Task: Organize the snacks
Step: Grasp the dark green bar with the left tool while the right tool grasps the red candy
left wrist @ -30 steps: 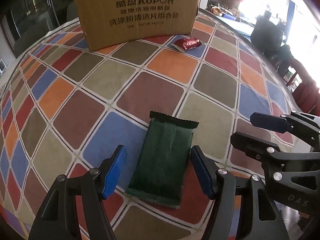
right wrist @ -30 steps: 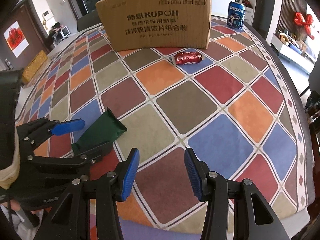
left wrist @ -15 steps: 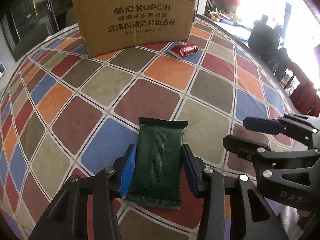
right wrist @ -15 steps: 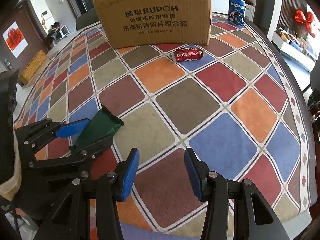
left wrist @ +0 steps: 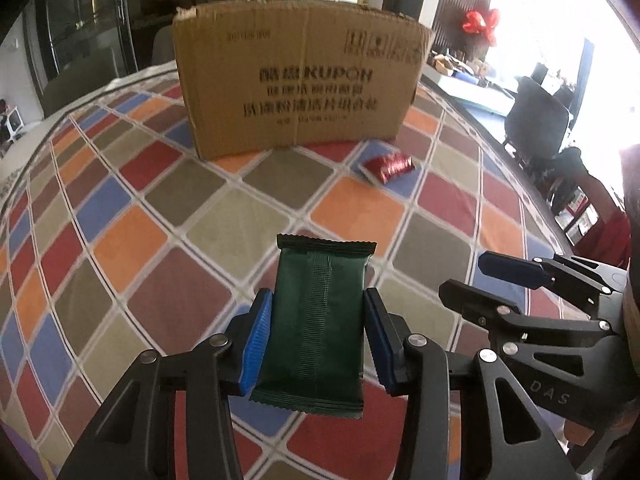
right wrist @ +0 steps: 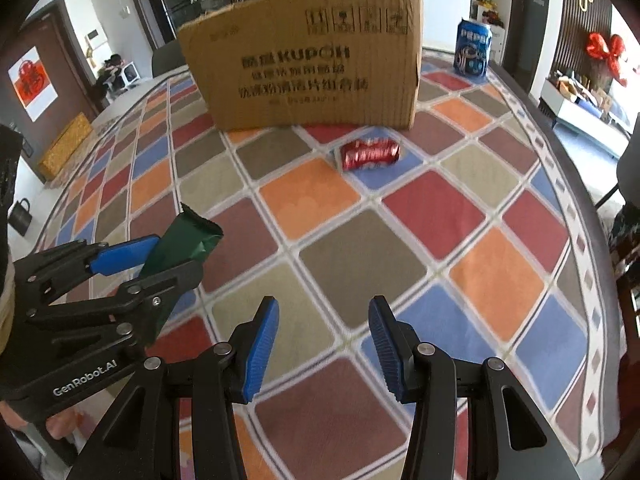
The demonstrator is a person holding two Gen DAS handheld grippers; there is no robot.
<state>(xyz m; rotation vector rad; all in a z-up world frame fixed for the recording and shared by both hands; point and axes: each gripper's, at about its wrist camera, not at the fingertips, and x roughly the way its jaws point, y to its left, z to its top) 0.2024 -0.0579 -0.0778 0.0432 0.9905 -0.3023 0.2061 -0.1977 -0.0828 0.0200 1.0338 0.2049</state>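
While clamped in the left gripper (left wrist: 318,334) short of the box (left wrist: 298,88), green packet (left wrist: 316,320) needs level carrying over the rim. Right gripper (right wrist: 323,346) gapes empty; red snack (right wrist: 370,153) lies just before the box.

— What is the left gripper (left wrist: 318,334) doing?
— Its 2 blue ribbed pads (left wrist: 256,346) are clamped on the sides of a dark green foil snack packet (left wrist: 316,328), angled downward.
— And the right gripper (right wrist: 323,346)?
— Beside it, also angled downward, its 2 blue pads (right wrist: 260,350) stand apart with nothing between them.
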